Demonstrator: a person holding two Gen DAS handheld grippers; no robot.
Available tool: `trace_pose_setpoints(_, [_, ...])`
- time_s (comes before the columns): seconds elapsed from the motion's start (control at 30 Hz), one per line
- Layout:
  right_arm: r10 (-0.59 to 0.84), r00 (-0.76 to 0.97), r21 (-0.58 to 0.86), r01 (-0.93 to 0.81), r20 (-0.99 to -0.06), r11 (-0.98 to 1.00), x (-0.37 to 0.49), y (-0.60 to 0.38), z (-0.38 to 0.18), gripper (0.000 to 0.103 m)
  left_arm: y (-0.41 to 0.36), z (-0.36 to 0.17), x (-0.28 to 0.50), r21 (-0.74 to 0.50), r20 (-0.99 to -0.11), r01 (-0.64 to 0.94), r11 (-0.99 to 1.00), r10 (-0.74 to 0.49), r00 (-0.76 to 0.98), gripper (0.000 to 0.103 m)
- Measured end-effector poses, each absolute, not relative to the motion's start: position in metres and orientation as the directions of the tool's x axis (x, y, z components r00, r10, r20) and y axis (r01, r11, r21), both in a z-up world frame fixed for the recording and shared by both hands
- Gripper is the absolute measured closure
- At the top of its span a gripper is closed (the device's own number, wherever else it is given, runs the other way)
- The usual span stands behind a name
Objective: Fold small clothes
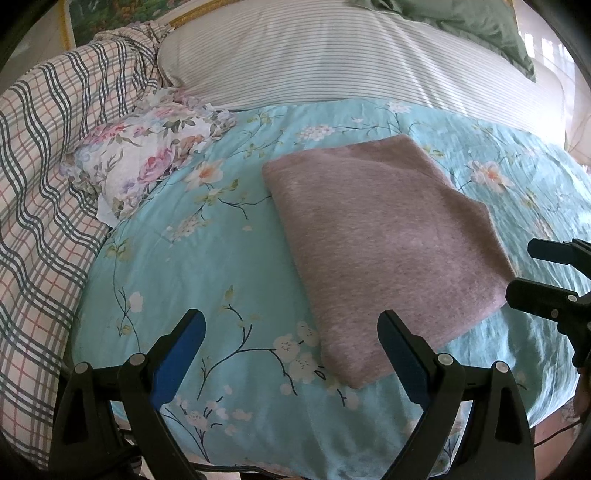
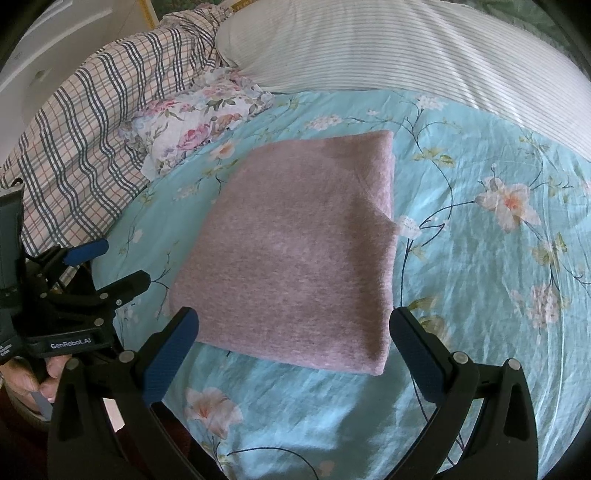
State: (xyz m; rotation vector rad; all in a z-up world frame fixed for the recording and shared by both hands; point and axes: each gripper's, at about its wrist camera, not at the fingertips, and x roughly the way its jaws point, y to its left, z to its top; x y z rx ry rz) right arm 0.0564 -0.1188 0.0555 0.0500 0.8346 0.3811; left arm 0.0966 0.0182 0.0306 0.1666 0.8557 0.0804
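Observation:
A mauve knitted garment (image 1: 384, 243) lies folded into a neat rectangle on the turquoise flowered bedspread (image 1: 184, 266); it also shows in the right wrist view (image 2: 295, 251). My left gripper (image 1: 291, 332) is open and empty, just short of the garment's near left corner. My right gripper (image 2: 295, 328) is open and empty, its fingers straddling the garment's near edge without touching it. The right gripper shows at the right edge of the left wrist view (image 1: 524, 269), and the left gripper shows at the left of the right wrist view (image 2: 122, 264).
A small floral-print cloth (image 1: 147, 158) lies crumpled at the far left of the bedspread. A plaid blanket (image 1: 48, 177) is bunched along the left. A striped pillow (image 1: 351, 62) lies across the back, with a green cover (image 1: 491, 26) behind it.

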Motion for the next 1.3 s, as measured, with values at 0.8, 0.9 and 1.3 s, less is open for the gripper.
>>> trace_pose_setpoints(0.8, [0.354, 0.599, 0.187, -0.323, -0.718, 0.928, 0.0595, -0.1188, 0.0527, 0.0, 0.0216, 0.0283, 0.098, 0.171, -0.75, -0.005, 0.985, 0.133, 0.648, 0.008])
trace_pose_setpoints(0.9, [0.354, 0.6, 0.188, -0.322, -0.718, 0.928, 0.059, -0.1173, 0.053, 0.0, 0.0228, 0.0281, 0.0986, 0.172, -0.75, -0.005, 0.985, 0.134, 0.647, 0.008])
trace_pose_setpoints(1.3, [0.353, 0.6, 0.188, -0.321, -0.717, 0.928, 0.059, -0.1168, 0.0531, 0.0, 0.0257, 0.0272, 0.1017, 0.173, -0.753, -0.008, 0.985, 0.138, 0.644, 0.008])
